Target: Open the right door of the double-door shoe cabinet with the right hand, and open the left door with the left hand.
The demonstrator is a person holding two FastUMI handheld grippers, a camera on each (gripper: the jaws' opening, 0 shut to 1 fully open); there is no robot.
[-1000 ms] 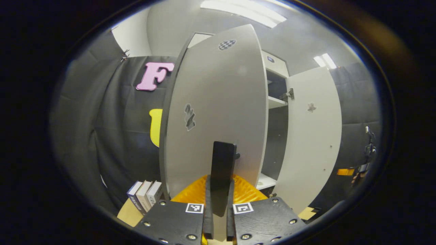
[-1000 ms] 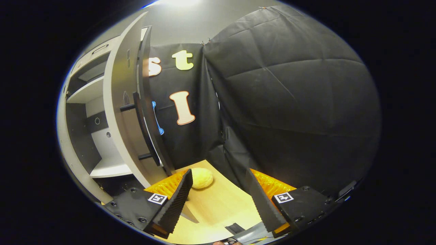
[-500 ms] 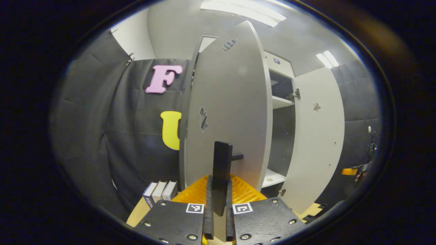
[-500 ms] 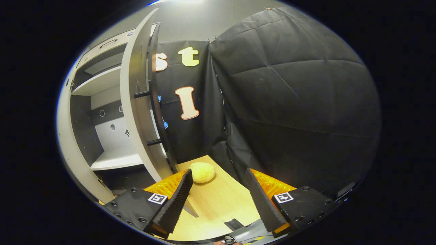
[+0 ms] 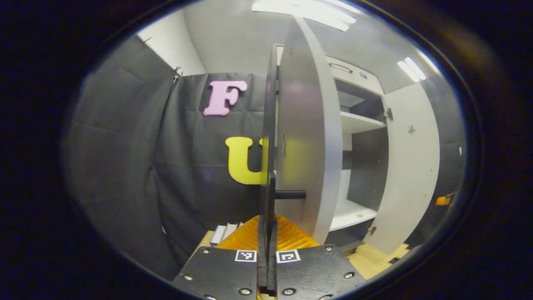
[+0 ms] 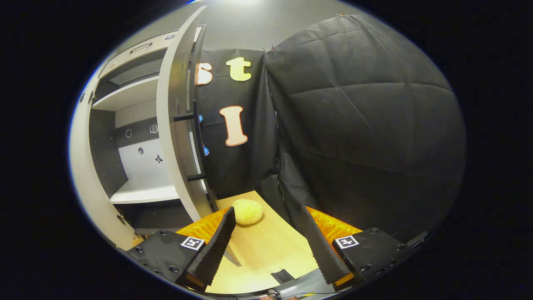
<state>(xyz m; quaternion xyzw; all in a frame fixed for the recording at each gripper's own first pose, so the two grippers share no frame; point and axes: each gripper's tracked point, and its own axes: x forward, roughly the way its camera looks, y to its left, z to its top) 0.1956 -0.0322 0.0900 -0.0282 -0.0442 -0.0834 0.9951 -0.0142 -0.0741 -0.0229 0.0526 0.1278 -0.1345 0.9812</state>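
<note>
Left gripper [image 5: 267, 266] clamped on left door handle [image 5: 266, 216], frame centre; right gripper [image 6: 266, 246] wide, empty; handle may slip on overswing

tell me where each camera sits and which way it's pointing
Left gripper view: rides on the left gripper, looking along the left door's edge; its fingers are clamped on the black handle bar.
Right gripper view: rides on the right gripper, facing the right door and the yellow sponge on the floor; its fingers are spread with nothing between them.
Shared: the open cabinet's white shelves.
</note>
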